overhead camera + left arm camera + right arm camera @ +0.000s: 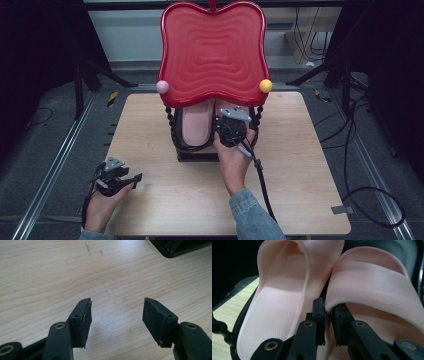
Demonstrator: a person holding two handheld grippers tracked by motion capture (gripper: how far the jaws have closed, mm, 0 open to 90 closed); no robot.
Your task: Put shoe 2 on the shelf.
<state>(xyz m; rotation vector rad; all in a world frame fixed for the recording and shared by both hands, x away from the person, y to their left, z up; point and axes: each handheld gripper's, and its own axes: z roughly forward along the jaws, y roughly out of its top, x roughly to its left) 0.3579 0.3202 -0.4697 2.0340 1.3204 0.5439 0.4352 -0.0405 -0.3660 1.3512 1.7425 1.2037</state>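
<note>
The right gripper (328, 322) pinches the side edge of the right slipper (377, 290), with the left slipper (284, 295) just beside its jaws, while the left gripper (116, 320) gapes empty over the table (50, 277).

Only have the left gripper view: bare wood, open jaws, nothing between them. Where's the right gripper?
Observer: The right gripper is reaching in under the top tray of the red rack, at its lower shelf.
Operator: Holding anything?
Observer: Its jaws are nearly together on the inner edge of the right slipper, which is pink.
Operator: Is there a second slipper?
Observer: Yes, the left slipper lies close beside it on the same shelf, with no gripper on it.
</note>
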